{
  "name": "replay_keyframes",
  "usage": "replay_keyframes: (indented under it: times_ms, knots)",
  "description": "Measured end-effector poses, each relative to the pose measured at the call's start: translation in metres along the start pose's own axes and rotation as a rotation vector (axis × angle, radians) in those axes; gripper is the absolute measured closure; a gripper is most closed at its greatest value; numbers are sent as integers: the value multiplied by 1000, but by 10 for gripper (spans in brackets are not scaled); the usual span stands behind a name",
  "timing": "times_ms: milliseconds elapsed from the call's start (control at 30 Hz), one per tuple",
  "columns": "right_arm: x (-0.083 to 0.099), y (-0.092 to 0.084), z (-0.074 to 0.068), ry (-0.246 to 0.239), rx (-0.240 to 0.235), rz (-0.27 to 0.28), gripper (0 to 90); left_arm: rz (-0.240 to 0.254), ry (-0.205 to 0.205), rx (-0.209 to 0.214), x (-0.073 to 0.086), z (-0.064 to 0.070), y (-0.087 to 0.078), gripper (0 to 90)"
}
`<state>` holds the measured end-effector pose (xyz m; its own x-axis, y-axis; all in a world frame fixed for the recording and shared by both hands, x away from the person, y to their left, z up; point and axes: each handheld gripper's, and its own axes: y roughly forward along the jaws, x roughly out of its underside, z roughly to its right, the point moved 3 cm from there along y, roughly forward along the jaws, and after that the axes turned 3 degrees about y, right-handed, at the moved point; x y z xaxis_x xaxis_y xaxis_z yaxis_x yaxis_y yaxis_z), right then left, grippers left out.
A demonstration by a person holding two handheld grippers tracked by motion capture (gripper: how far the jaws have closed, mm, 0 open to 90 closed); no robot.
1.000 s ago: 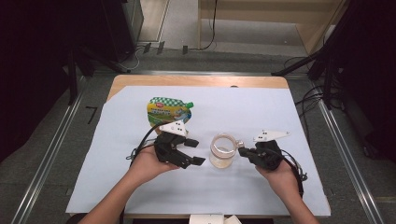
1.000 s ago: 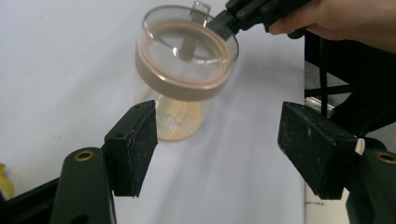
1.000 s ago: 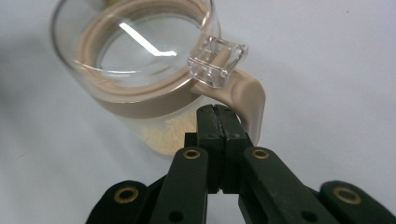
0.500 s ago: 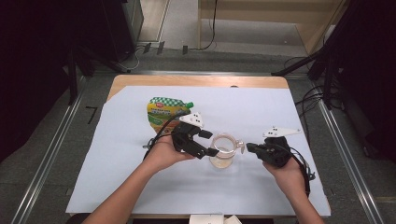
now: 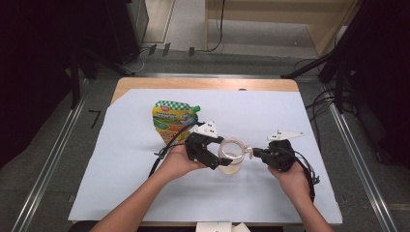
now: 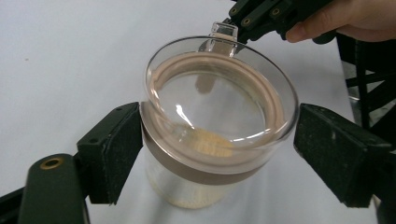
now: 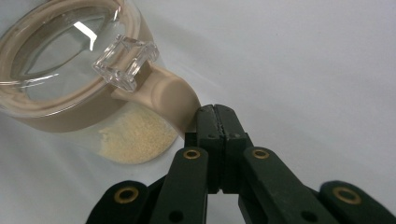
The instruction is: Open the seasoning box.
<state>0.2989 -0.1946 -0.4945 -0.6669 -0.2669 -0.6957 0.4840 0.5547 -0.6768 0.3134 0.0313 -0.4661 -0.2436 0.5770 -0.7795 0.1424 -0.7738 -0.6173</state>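
High view, near to far. The person's forearms enter at 6 o'clock. The left gripper reaches the glass jar from its 9 o'clock side; its jaws have just been opening and now stand spread, one on each side of the jar's lid. In the left gripper view the pad at the left lies against the brown band below the lid, while the pad at the right stands just clear of the rim. The right gripper meets the jar from 3 o'clock; in the right gripper view its jaws are pressed together, their tips touching the tan tab that projects beneath the clear latch. The jar stands upright near the middle of the white sheet, with pale grains at its bottom. At 10 o'clock of the jar, well apart, a green and yellow pouch lies flat. Beyond, at 12 o'clock, the wooden table edge shows.
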Motion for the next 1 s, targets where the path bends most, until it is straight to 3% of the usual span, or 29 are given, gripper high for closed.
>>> replay_keyframes:
  times_ms: [133, 200, 367, 533, 633, 1000]
  knots:
    - [0, 0, -1, -10, 14, 2, 900, -12, 25, -30, 1, 2, 9, 122]
    - [0, 0, -1, -12, 17, 1, 900, -7, 19, -38, 0, 2, 12, 114]
    - [0, 0, -1, -9, 19, 4, 900, 13, 3, -25, 1, 1, 15, 103]
    - [0, 0, -1, -7, 19, 5, 900, -9, 5, -45, -2, 3, 14, 106]
    - [0, 0, -1, -6, 17, 5, 900, 1, -7, -41, -5, 3, 12, 107]
    - [1, -1, -1, -2, 14, 4, 900, -11, 10, -38, -13, 2, 9, 109]
